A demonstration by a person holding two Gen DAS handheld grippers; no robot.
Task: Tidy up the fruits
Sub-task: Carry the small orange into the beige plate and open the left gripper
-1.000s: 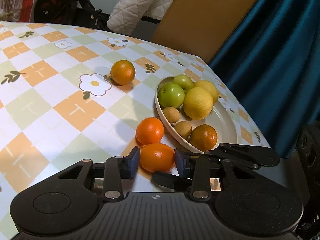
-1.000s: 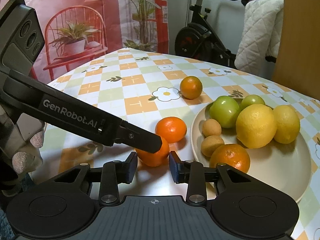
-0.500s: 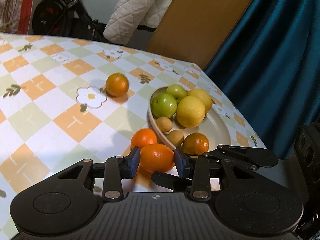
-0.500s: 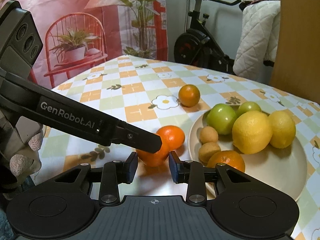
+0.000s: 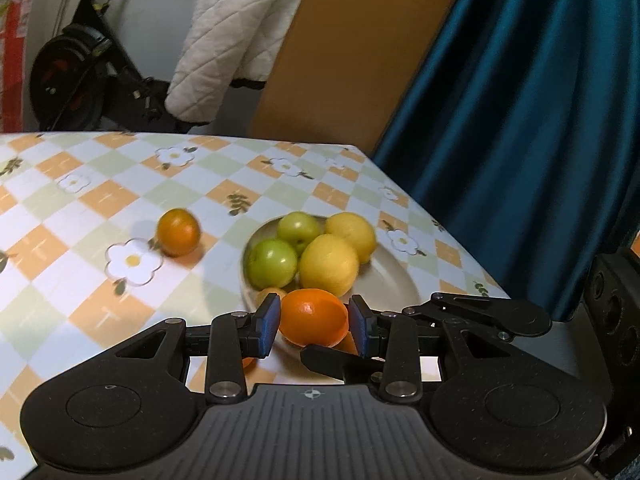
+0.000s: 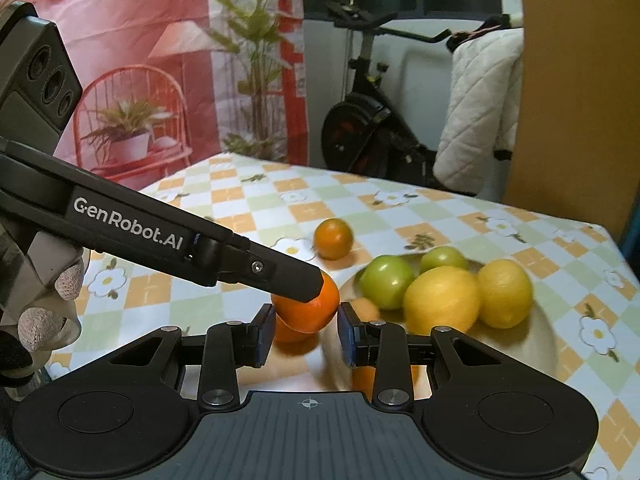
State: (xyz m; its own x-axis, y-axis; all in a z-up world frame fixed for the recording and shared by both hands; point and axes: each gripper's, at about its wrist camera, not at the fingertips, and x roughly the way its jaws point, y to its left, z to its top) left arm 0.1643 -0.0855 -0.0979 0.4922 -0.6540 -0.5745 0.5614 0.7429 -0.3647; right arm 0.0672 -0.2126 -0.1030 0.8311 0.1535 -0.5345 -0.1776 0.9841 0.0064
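An orange (image 5: 312, 316) hangs above the checked tablecloth (image 5: 80, 280), just in front of the cream plate (image 5: 400, 280). My left gripper (image 5: 312, 322) is shut on it, a blue pad on each side. My right gripper (image 6: 307, 332) reaches in crosswise, and its pads touch the same orange (image 6: 308, 312) on its two sides. One right finger (image 5: 332, 360) shows under the fruit, and a left finger (image 6: 280, 276) lies across its top. The plate (image 6: 536, 340) holds green apples (image 5: 272, 264) and lemons (image 5: 330, 264). A second orange (image 6: 286, 336) lies on the cloth below. A third orange (image 5: 178, 232) sits further back.
A gloved hand (image 6: 44, 312) holds the left gripper. Behind the table stand an exercise bike (image 6: 372, 120), a white quilted cover (image 5: 236, 40) and a wooden board (image 5: 360, 40). A teal curtain (image 5: 520, 120) hangs past the table's right edge.
Both grippers have risen together with the orange, which has left the cloth. The orange that lay beside it stays on the table below.
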